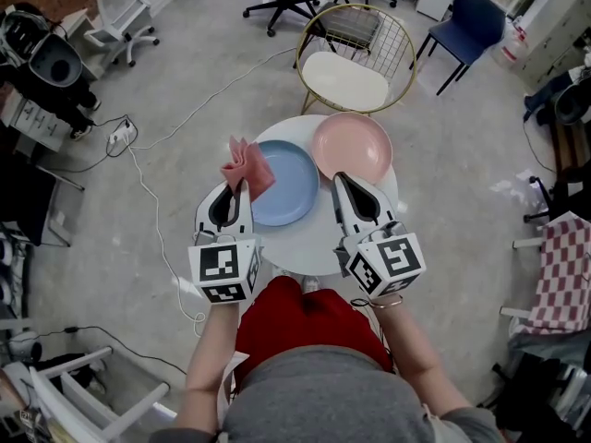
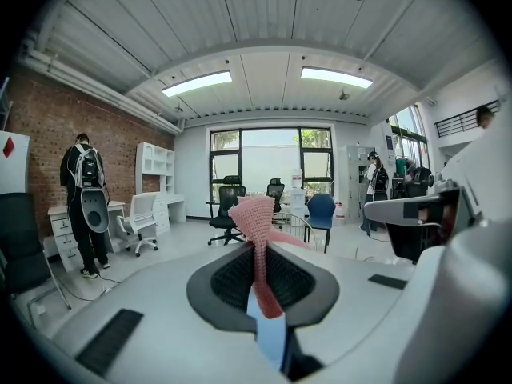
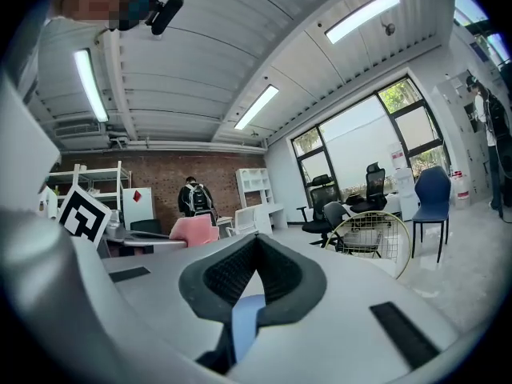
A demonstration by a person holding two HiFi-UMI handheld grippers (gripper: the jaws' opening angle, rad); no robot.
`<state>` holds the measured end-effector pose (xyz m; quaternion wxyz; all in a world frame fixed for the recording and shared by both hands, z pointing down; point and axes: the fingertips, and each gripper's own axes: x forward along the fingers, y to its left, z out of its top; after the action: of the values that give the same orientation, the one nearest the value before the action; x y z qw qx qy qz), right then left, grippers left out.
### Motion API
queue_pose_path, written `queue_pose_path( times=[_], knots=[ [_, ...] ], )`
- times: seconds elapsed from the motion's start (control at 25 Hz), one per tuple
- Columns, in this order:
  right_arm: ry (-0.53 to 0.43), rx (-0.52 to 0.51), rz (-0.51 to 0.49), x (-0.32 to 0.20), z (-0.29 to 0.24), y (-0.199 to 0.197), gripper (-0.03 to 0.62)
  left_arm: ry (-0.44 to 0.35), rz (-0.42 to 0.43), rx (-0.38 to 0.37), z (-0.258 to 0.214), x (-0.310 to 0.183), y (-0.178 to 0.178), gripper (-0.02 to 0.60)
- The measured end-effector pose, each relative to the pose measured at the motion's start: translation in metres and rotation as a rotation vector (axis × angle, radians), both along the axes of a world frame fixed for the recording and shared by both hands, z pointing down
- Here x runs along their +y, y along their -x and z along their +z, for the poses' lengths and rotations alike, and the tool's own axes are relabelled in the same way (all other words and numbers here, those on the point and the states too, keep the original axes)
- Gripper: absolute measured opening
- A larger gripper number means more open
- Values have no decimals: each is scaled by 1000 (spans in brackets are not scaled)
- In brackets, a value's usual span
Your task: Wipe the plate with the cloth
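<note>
Left claw [image 1: 241,185] pinching knit pink cloth [image 1: 249,166] | right claw [image 1: 339,178] clenched, empty | round blue plate [image 1: 292,188]

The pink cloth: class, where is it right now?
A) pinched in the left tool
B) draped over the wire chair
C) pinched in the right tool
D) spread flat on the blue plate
A: the left gripper view shows the pink cloth clamped between the jaws of the left tool; the right tool is shut on nothing.
</note>
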<state>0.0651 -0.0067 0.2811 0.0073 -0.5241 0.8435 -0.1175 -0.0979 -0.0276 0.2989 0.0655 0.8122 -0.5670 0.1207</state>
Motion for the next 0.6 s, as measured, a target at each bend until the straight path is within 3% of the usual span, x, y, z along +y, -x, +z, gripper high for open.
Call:
queue_pose_path(
  times=[0.6],
  knots=[
    [-49,-28,-38,22,-16,0,28,-36,-20,12,-18,31,-7,32]
  ],
)
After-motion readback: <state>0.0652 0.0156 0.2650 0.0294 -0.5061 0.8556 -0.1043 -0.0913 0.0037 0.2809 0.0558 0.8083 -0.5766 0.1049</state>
